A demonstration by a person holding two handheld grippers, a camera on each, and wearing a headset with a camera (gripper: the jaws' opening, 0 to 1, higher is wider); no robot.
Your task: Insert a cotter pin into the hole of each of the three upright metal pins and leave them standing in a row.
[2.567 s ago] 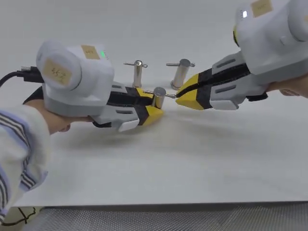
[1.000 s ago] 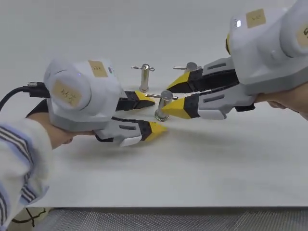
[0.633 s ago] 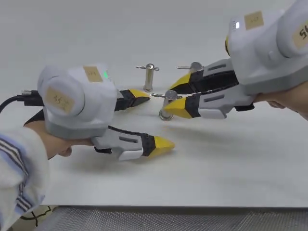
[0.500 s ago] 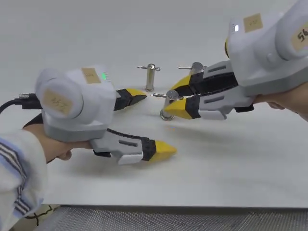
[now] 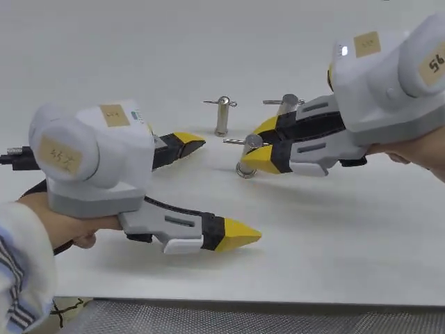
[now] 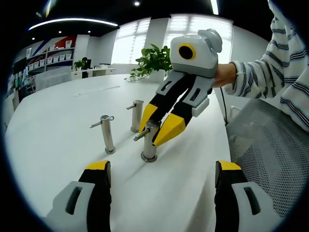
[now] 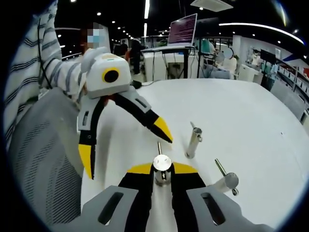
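Note:
Three upright metal pins stand on the white table: a far left pin (image 5: pixel 222 115), a far right pin (image 5: pixel 288 104) and a near pin (image 5: pixel 248 152). Each has a cotter pin through its hole, the near one's cotter pin (image 5: pixel 235 141) sticking out leftward. My right gripper (image 5: pixel 259 144) is shut on the near pin (image 7: pixel 162 163), with a yellow jaw tip on each side of its head. My left gripper (image 5: pixel 215 188) is open wide and empty, a little short of the near pin (image 6: pixel 149 141). The right gripper (image 6: pixel 157 128) faces it from behind that pin.
The table's front edge (image 5: pixel 208 300) runs close below the left gripper, with grey mesh beneath it. A striped sleeve (image 5: pixel 17 278) sits at the lower left. The two far pins (image 7: pixel 194 140) (image 7: pixel 227 180) stand just beyond the right gripper.
My left gripper let go of the near pin, opened wide and drew back toward me. My right gripper released the cotter pin, opened around the near pin, then closed on it.

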